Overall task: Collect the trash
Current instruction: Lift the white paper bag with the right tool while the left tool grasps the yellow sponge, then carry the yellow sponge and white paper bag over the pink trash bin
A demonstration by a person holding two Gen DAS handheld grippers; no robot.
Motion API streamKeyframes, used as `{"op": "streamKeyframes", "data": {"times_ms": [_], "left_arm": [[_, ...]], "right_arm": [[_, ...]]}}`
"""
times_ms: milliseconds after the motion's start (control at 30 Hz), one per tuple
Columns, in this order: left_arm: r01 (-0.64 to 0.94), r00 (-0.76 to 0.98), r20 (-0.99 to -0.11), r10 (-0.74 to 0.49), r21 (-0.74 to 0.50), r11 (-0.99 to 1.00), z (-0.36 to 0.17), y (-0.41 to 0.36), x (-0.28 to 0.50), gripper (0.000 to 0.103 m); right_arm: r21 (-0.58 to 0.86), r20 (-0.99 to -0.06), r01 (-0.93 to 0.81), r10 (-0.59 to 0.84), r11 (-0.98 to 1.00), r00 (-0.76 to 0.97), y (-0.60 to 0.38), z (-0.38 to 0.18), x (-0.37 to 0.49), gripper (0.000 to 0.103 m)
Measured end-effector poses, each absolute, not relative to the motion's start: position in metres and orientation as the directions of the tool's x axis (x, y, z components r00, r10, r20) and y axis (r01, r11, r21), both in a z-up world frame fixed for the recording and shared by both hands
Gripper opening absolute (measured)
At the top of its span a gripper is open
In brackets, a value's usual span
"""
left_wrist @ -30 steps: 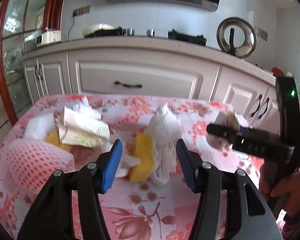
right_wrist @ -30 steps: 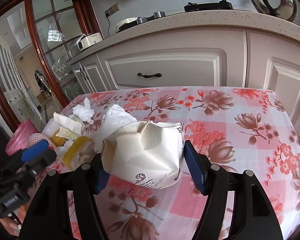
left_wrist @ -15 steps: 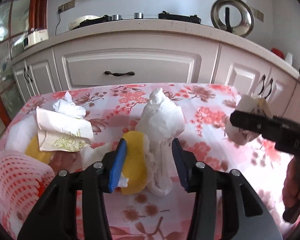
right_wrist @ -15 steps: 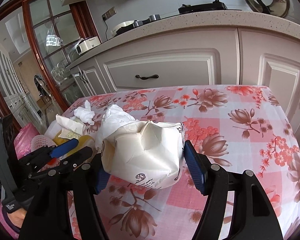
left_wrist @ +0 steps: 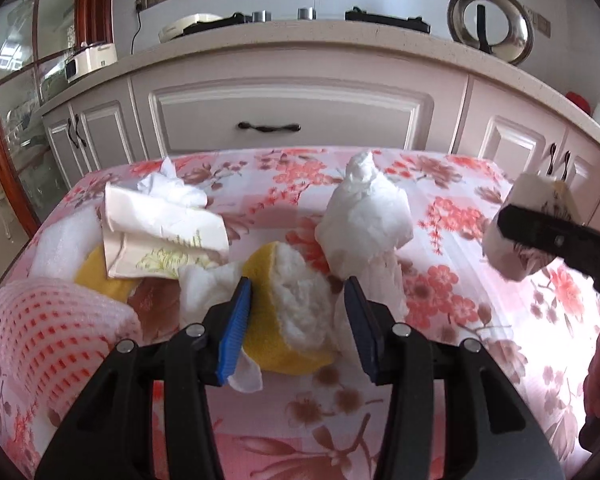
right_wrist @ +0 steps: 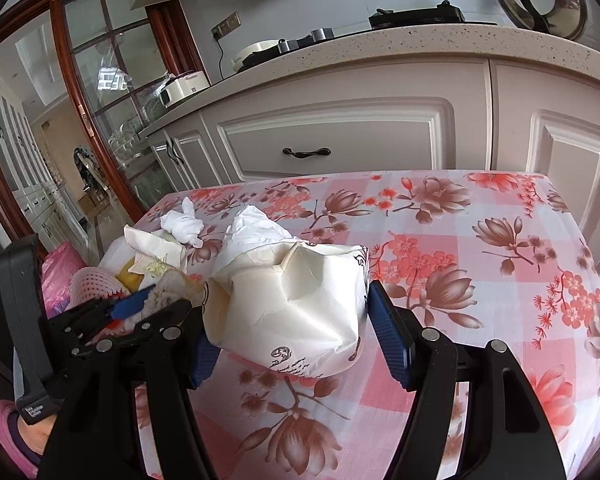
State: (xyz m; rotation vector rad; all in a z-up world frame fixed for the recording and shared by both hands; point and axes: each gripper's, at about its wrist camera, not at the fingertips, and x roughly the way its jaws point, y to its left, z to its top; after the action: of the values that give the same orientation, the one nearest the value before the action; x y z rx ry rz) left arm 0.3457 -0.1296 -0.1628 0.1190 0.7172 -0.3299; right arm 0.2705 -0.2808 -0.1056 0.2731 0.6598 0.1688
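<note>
Bench (left_wrist: 452,200) with pink floral cloth fills both views, kitchen cabinets (left_wrist: 292,116) behind it. Trash heaped at the bench's left end: pink mesh foam sleeve (left_wrist: 56,328) nearest the left edge, white foam sheet (left_wrist: 60,240) behind it, folded cream paper wrapper (left_wrist: 160,236) on top of the heap, small crumpled tissue (left_wrist: 172,188) just behind the wrapper. Tall white tissue wad (left_wrist: 364,216) stands upright mid-bench, just behind the left tongs (left_wrist: 298,300).

Right tongs (right_wrist: 290,320) hold a crushed white paper cup (right_wrist: 292,304), both blue pads pressed on its sides, cup lifted clear of the cloth; in the left wrist view that cup (left_wrist: 528,224) shows at far right behind a black finger.

Left tongs narrowed around a yellow peel piece with white pith (left_wrist: 292,312); left blue pad (left_wrist: 236,328) touching the yellow side, right pad close to the pith, contact there can't be told. Peel rests on the cloth, small torn tissue scrap (left_wrist: 244,376) under its near edge.
</note>
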Motion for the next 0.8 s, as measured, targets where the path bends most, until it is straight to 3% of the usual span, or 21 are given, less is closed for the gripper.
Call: {"op": "streamKeyframes", "data": {"times_ms": [100, 167, 267, 800], "left_arm": [[0.341, 0.663, -0.701, -0.263, -0.029, 0.939, -0.17, -0.128, 0.346, 0.046], [0.348, 0.66, -0.7, -0.273, -0.037, 0.937, -0.17, -0.127, 0.344, 0.032], [0.383, 0.659, -0.692, -0.295, -0.029, 0.923, -0.17, -0.129, 0.337, 0.025], [0.35, 0.791, -0.519, -0.324, -0.05, 0.936, -0.101, -0.076, 0.239, 0.025]], "right_arm": [[0.298, -0.577, -0.069, 0.237, 0.952, 0.782, -0.281, -0.103, 0.271, 0.064], [0.298, -0.577, -0.067, 0.236, 0.952, 0.782, -0.281, -0.102, 0.27, 0.064], [0.298, -0.575, -0.066, 0.234, 0.952, 0.784, -0.28, -0.1, 0.267, 0.064], [0.293, -0.526, -0.139, 0.281, 0.946, 0.803, -0.233, -0.061, 0.199, 0.064]]}}
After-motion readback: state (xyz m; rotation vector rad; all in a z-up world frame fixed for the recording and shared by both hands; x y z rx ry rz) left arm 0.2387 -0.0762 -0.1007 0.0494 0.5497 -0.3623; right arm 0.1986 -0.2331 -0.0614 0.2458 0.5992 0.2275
